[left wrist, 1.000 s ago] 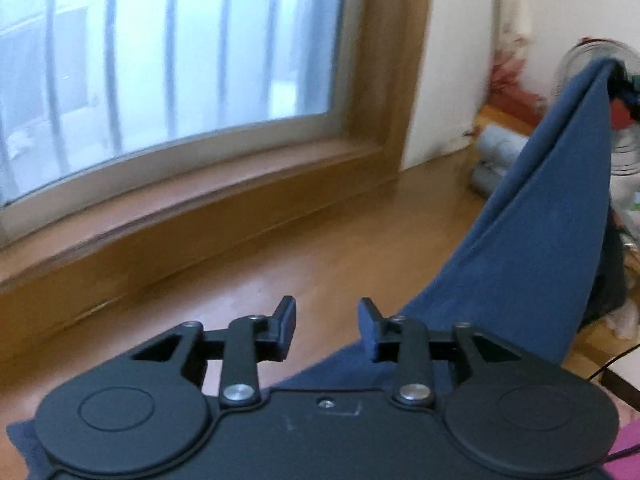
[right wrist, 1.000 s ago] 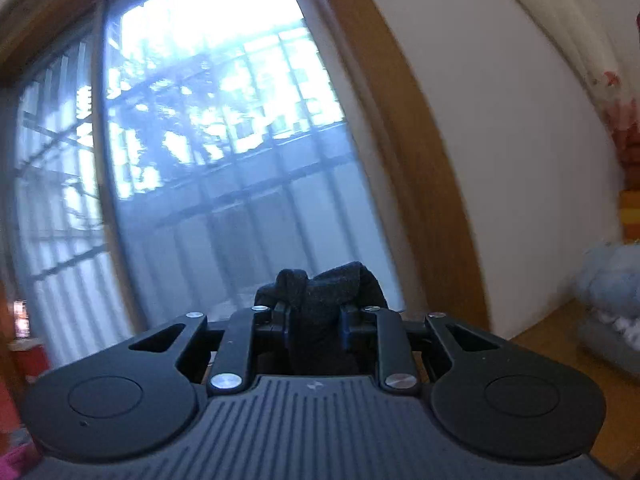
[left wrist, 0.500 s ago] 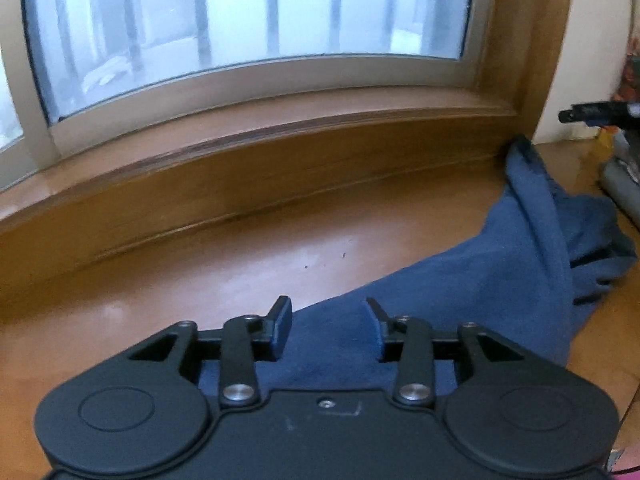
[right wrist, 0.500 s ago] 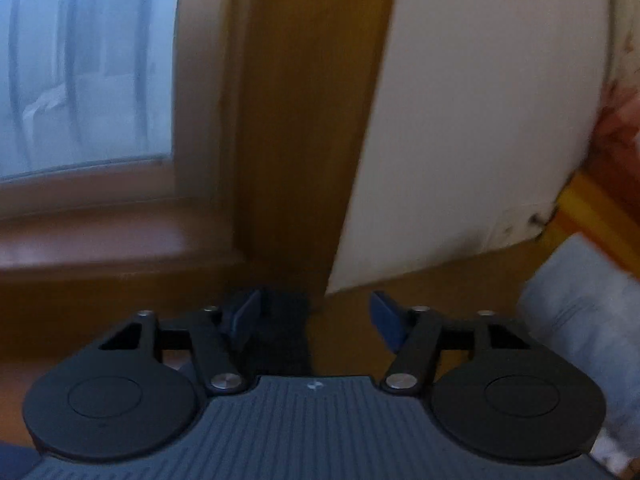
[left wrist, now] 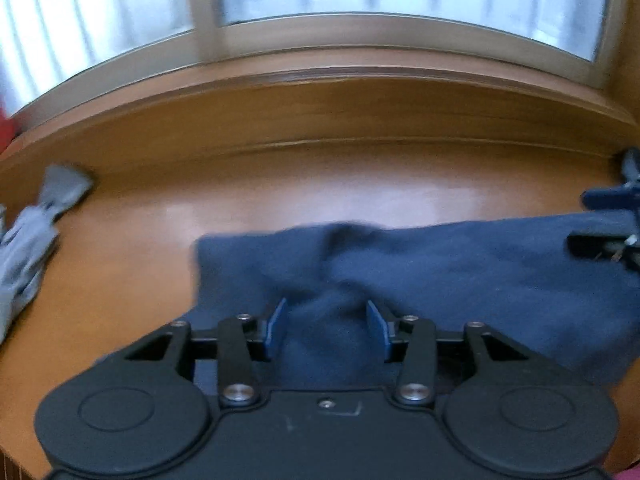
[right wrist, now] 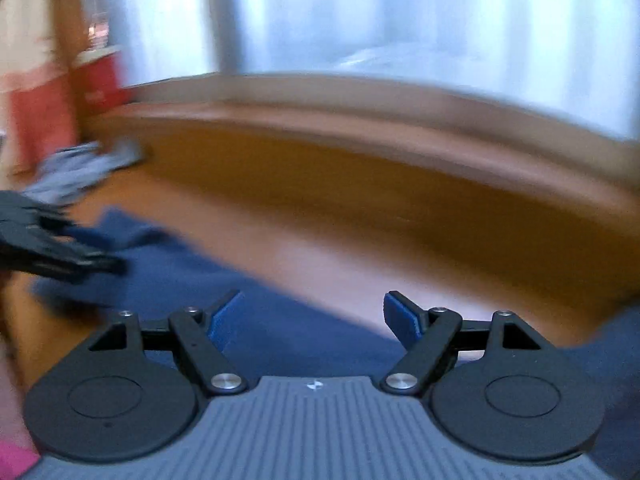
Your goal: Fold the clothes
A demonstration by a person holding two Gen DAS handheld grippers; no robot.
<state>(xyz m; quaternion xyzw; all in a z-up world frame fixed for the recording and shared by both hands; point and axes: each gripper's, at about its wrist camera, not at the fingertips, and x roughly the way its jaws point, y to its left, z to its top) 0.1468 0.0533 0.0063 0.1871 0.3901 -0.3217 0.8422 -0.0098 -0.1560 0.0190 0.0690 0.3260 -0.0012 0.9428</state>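
On the wooden floor [left wrist: 360, 196] lies a blue garment [left wrist: 460, 272]; both grippers' fingers have just been opening, left gripper [left wrist: 326, 326] straddling a fold, right gripper [right wrist: 314, 316] empty.

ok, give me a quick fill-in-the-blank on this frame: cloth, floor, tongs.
1. The dark blue fleece garment lies on a ____ floor.
2. The right tongs have just been opening and stand ____.
3. The crumpled cloth left of the garment is ____ in colour.
4. Fabric bunches between the fingers of the ____ tongs.

Missing: wooden; open; grey; left
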